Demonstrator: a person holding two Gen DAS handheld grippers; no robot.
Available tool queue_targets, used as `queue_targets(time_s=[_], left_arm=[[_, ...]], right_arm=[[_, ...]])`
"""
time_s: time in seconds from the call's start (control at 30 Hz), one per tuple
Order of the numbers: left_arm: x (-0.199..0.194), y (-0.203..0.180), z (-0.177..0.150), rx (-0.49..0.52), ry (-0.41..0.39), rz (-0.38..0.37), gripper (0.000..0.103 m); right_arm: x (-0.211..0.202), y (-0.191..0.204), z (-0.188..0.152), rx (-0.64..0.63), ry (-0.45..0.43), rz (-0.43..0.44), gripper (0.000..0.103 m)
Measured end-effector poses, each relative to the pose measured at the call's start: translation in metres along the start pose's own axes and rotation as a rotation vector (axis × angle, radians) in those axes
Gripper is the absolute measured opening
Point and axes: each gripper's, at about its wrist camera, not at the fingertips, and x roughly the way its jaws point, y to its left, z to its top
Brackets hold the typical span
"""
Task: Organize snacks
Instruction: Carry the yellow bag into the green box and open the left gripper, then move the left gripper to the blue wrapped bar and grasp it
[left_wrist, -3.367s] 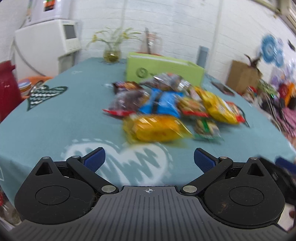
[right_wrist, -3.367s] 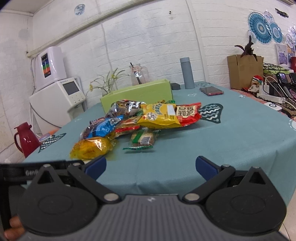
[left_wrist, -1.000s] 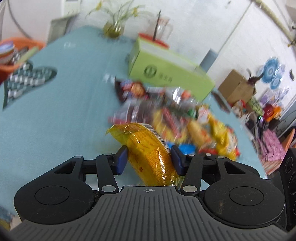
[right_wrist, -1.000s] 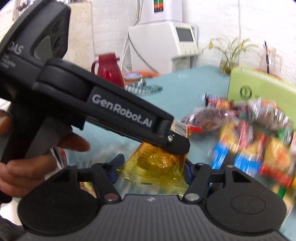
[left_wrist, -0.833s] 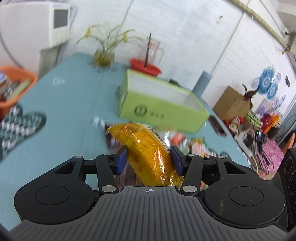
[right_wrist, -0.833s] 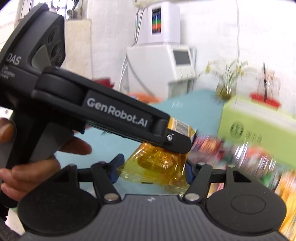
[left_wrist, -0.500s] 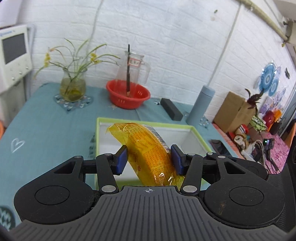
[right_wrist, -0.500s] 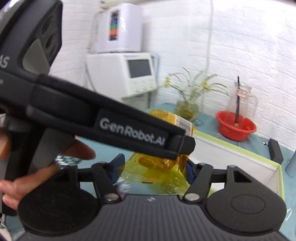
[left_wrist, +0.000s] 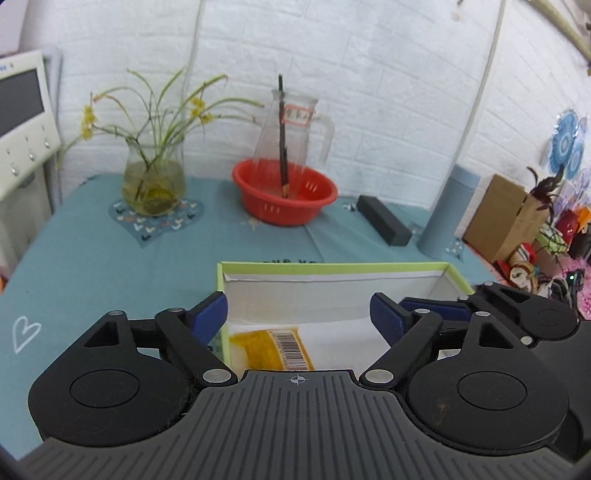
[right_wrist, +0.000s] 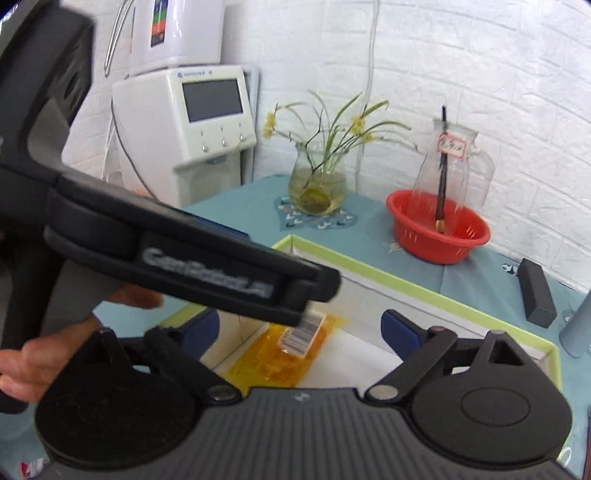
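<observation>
- Yellow crinkly wrap marks the one snack packet (left_wrist: 271, 345) you can count as sorted: it lies flat on the white floor of the green-rimmed box (left_wrist: 332, 266), tucked into the near left corner, touching neither claw.
- Your left claw (left_wrist: 298, 314) has just been opening and now stands wide above the box, with nothing pressed between its blue pads (left_wrist: 211, 309); the packet sits loose below them.
- Your right claw (right_wrist: 300, 328) has likewise just been opening and is spread wide, empty, hovering over the same corner beside the left tool.
- By my reading, this drop is finished and you are early in the job: only this single packet shows inside the box, and the rest of its floor is bare.
- No other snacks appear in either view now, so how many remain cannot be told from here.
- Look at the packet itself: translucent amber film, a white barcode label (right_wrist: 304, 334) facing up, lumpy contents showing through. I judge it light and slippery, likely to slide rather than stay put if nudged.
- On the teal table (left_wrist: 92, 258) behind the box stand a red basket (left_wrist: 284, 195) and a flower vase (left_wrist: 153, 181), well clear of the drop.
</observation>
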Motion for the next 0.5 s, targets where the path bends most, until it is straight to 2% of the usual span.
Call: queue_targets(time_s=[0.13,0.2,0.33,0.5], left_arm=[[-0.048,-0.013,-0.016,-0.013,-0.02,-0.085,0.079],[-0.07,-0.022,-0.03,-0.008,-0.031,-0.113,0.079],[-0.107,-0.042,-0.066,-0.01,-0.02,-0.169,0.08],[-0.134,-0.07,-0.123,-0.014,0.037,-0.239,0.08]], right_arm=[[-0.045,-0.002,-0.007,0.017,-0.047,-0.022,0.094],[-0.079,0.003,-0.022,0.026,-0.069,-0.033,0.094],[-0.141,0.015,-0.067,0.079,-0.1,-0.063,0.094],[-0.203,0.034,-0.141,0.17,-0.119,-0.171,0.094]])
